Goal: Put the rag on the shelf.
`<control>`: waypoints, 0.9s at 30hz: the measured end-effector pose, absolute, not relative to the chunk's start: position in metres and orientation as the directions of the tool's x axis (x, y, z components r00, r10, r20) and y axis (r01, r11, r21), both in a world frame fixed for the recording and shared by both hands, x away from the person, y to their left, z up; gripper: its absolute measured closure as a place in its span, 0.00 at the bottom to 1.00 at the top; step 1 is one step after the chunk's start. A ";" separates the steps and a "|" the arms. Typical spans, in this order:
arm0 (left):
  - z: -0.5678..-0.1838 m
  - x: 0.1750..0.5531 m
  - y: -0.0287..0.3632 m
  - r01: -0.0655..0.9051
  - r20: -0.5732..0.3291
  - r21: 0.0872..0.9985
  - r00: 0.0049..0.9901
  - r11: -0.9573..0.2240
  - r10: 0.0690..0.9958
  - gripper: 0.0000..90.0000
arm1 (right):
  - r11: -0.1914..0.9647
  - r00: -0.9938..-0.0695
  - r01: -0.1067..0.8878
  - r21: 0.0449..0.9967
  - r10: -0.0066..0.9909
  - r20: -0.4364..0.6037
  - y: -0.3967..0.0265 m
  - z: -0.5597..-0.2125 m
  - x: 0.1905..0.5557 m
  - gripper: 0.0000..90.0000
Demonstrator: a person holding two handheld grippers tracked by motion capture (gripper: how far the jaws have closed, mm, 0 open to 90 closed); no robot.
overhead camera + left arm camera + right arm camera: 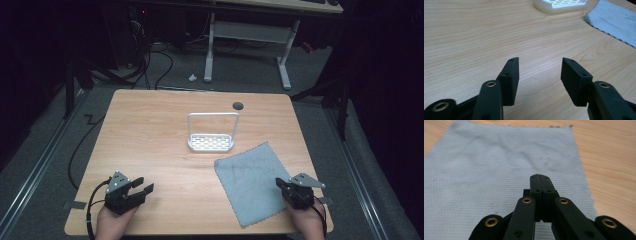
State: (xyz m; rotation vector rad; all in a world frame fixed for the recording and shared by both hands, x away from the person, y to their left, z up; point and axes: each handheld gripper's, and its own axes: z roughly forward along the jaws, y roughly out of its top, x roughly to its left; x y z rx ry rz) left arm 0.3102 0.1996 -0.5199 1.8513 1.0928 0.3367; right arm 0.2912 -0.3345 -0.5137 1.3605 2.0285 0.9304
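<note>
while left hand-held gripper (142, 185) gapes wide, empty, right hand-held gripper (540, 177) pressed closed over grey cloth (499, 162).

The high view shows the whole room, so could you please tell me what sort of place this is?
Probably a lab or workshop set up for recording: a light wooden table on a grey floor, trailing black cables, and a white-legged adjustable desk behind.

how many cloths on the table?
1. The grey cloth lies flat on the table, near side at right, just in front of the white rack. The shut right gripper is over its right edge. None seems hidden.
</note>
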 end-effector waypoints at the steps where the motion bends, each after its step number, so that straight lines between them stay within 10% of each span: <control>1: -0.520 0.310 0.200 0.543 -0.206 0.822 0.567 -0.173 0.798 0.55 | 0.258 -0.345 0.579 0.773 0.937 -0.054 -0.337 -0.514 0.294 1.00; 13: -0.519 0.306 0.195 0.539 -0.208 0.823 0.576 -0.176 0.791 0.53 | 0.242 -0.314 0.649 0.721 0.949 -0.035 -0.346 -0.525 0.300 1.00; 27: -0.517 0.302 0.181 0.554 -0.238 0.814 0.589 -0.172 0.773 0.54 | 0.326 -0.486 0.615 0.718 0.874 0.019 -0.303 -0.526 0.284 1.00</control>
